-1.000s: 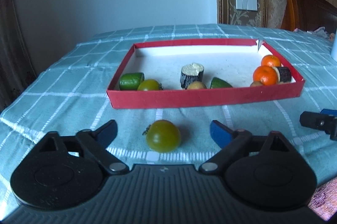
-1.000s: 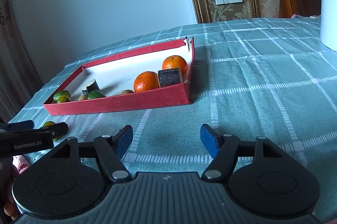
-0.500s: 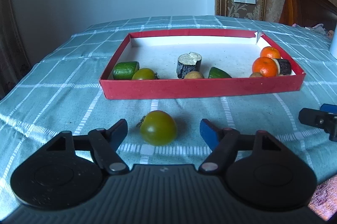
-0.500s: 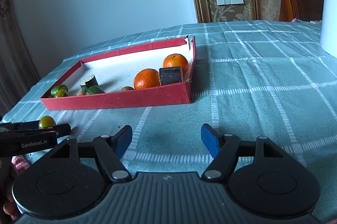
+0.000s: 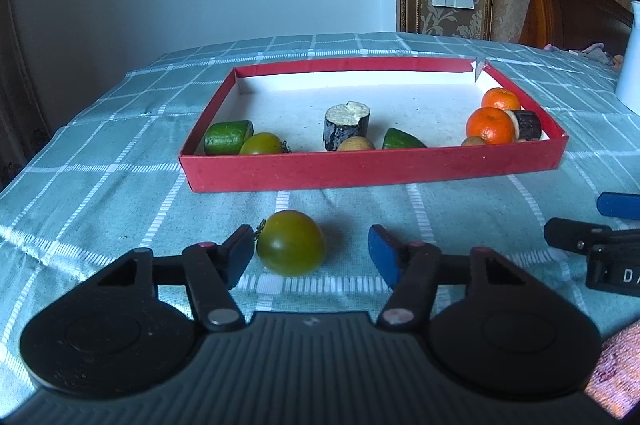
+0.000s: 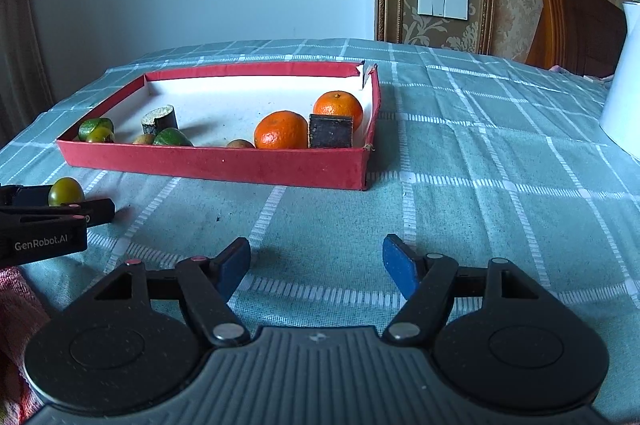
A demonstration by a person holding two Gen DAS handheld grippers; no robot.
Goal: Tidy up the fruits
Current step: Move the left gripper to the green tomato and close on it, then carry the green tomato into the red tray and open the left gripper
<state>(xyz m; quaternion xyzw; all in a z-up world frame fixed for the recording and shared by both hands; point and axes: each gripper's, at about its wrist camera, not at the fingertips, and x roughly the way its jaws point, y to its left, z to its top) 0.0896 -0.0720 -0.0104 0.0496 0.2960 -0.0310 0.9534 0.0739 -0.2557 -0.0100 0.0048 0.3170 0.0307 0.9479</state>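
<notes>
A green tomato [image 5: 290,243] lies on the checked cloth in front of the red tray [image 5: 372,170]. My left gripper [image 5: 313,252] is open around it, the left pad touching or nearly touching it, the right pad apart. The tomato [image 6: 65,191] and left gripper [image 6: 60,209] also show in the right wrist view. The tray [image 6: 216,164] holds two oranges [image 5: 490,124], cucumber pieces [image 5: 228,137], another green tomato [image 5: 261,144], dark cut pieces [image 5: 346,124] and small brown fruits [image 5: 355,144]. My right gripper [image 6: 316,263] is open and empty above the cloth.
A white jug [image 6: 624,81] stands at the right on the cloth. A wooden headboard [image 5: 568,5] and wall are behind the table. The right gripper's fingers [image 5: 580,233] show at the right edge of the left wrist view.
My left gripper has moved forward and narrowed, so the tomato now sits between its pads near the left one. The right gripper shifted a little; the tray looks nearer.
</notes>
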